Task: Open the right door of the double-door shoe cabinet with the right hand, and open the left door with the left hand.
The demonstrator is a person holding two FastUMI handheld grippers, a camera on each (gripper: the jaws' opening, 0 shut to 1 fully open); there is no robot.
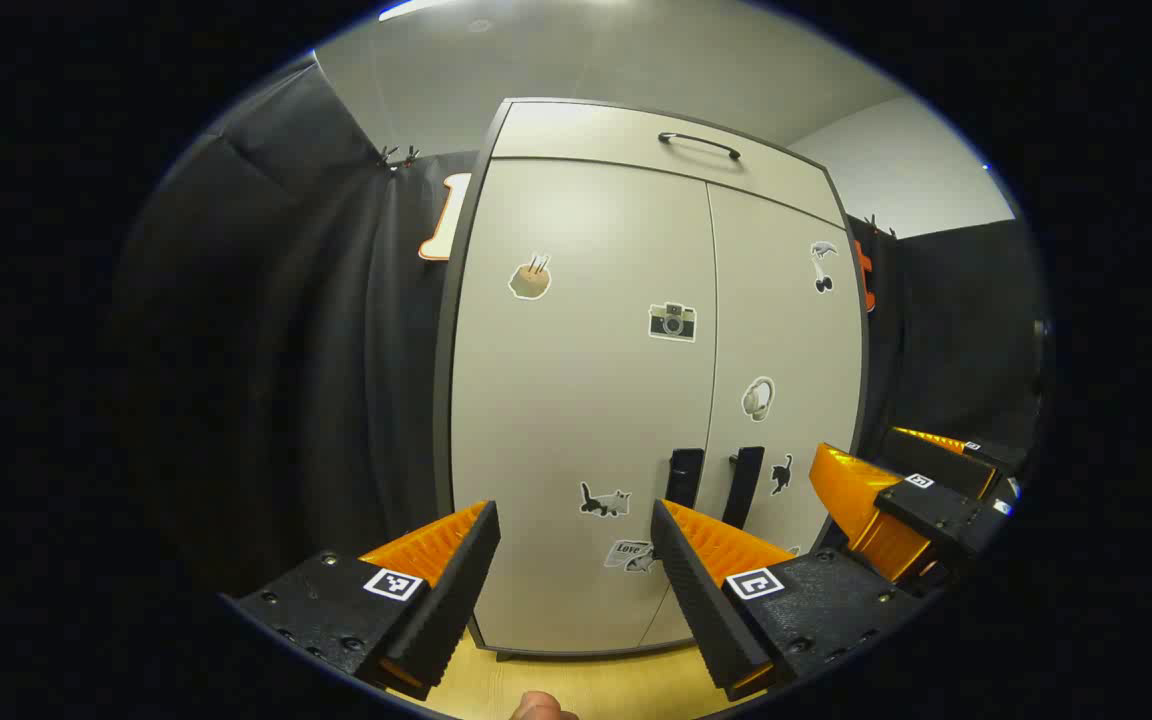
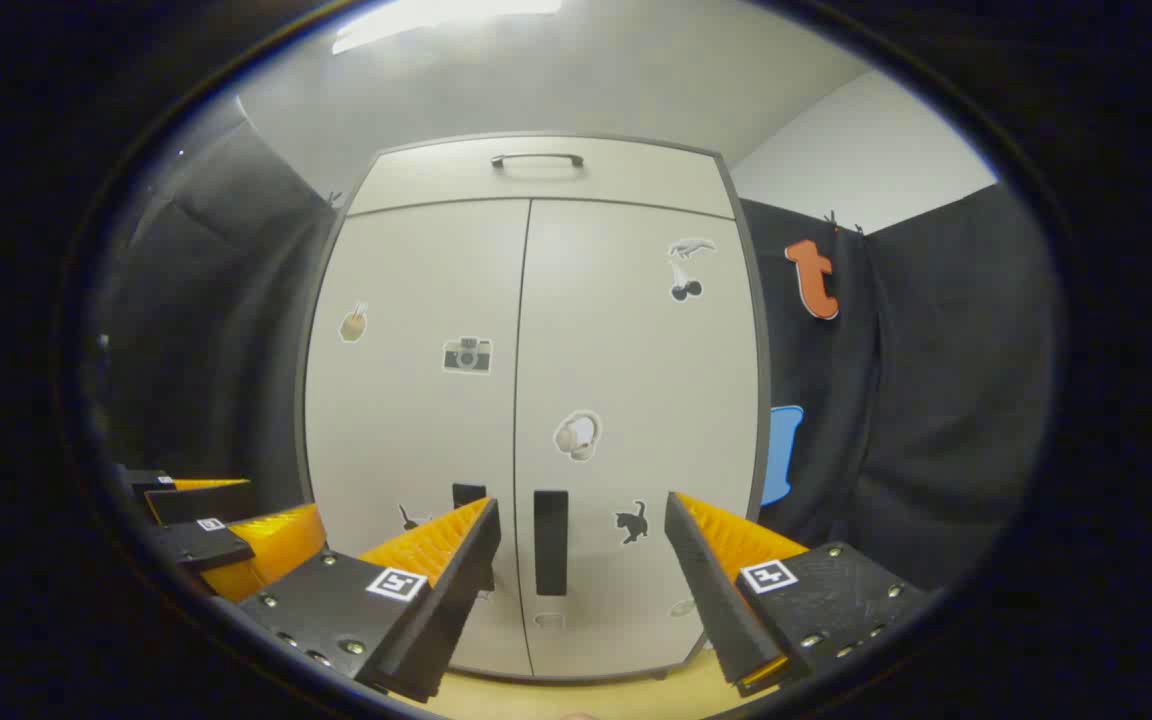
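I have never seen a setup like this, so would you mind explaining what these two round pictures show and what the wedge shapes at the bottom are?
Each picture comes from a fisheye camera riding on a handheld two-finger gripper; a person holds one in each hand. The wedges at the bottom are that gripper's own fingers. The left gripper is open and holds nothing; the right gripper likewise. Both face a shoe cabinet with its left door and right door closed. The right door's handle sits between the right gripper's fingers but farther off, untouched. Stickers decorate the doors.
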